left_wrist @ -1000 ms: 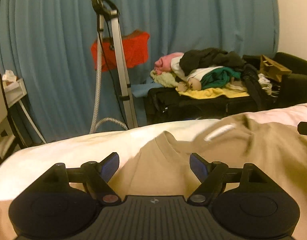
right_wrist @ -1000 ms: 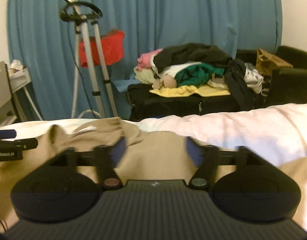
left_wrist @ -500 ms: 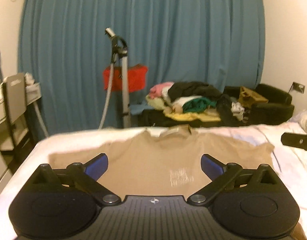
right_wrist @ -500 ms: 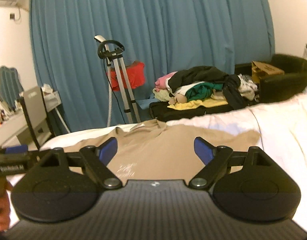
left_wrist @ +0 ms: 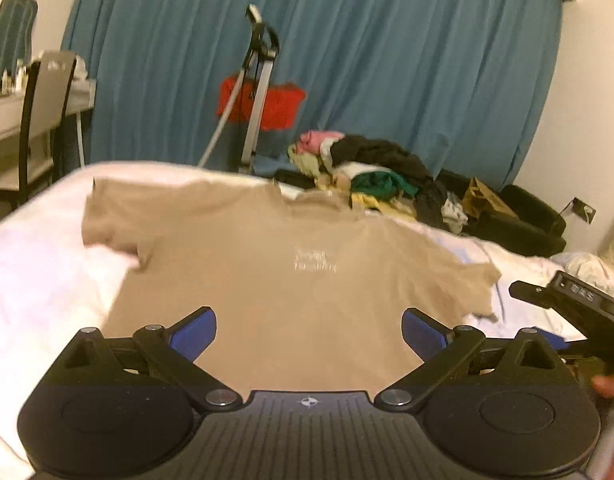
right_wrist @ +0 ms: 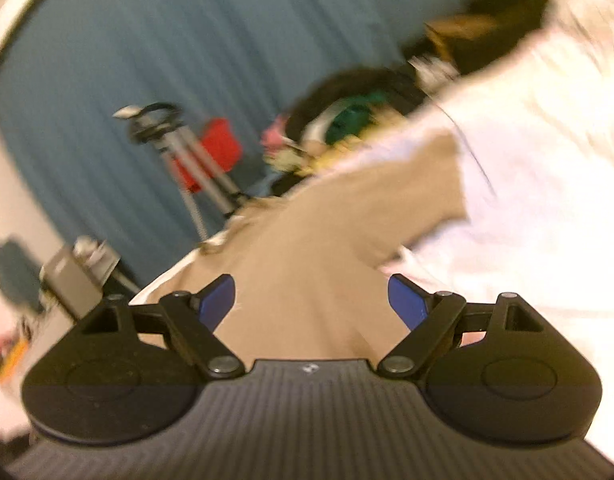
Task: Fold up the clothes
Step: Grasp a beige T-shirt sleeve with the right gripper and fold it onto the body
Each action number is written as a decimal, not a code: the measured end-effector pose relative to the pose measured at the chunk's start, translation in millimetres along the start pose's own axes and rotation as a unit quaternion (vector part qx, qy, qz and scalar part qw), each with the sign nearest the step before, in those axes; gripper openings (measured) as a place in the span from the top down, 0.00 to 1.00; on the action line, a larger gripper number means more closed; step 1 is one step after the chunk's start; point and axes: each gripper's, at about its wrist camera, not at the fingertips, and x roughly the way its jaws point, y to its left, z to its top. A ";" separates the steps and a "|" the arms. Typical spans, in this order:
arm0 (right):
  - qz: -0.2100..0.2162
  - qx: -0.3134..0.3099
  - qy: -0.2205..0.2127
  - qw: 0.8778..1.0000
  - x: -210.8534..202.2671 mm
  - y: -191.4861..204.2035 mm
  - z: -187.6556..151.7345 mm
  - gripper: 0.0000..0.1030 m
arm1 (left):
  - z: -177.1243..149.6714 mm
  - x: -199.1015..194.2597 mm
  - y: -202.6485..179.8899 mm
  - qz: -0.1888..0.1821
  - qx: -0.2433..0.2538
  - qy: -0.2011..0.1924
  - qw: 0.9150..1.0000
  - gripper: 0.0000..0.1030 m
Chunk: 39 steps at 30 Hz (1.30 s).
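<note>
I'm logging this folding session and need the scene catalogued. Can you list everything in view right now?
T-shirt: one, tan, spread flat on the bed, pale print on chest.
Bed: one, white sheet, under the T-shirt.
Curtain: one, blue, along the back wall.
Garment steamer: one, silver pole, before the curtain.
Red cloth: one, hanging by the steamer.
Clothes pile: one, mixed colours, beyond the bed.
Sofa: one, dark, right of the pile.
Chair: one, far left.
Left gripper: open, empty.
Right gripper: open, empty.
</note>
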 end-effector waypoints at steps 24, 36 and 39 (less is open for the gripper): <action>-0.022 0.120 -0.091 0.988 228.5 -106.7 62.9 0.94 | -7.3 152.6 57.9 -0.016 -0.101 0.062 0.993 0.03; -0.097 -0.111 -0.112 0.983 198.4 8.9 119.8 0.94 | 5.9 149.7 67.0 0.032 -0.064 0.056 0.996 0.03; -0.104 -0.173 -0.135 0.970 192.2 65.6 115.1 0.94 | 12.7 136.2 75.9 0.037 -0.072 0.047 0.996 0.03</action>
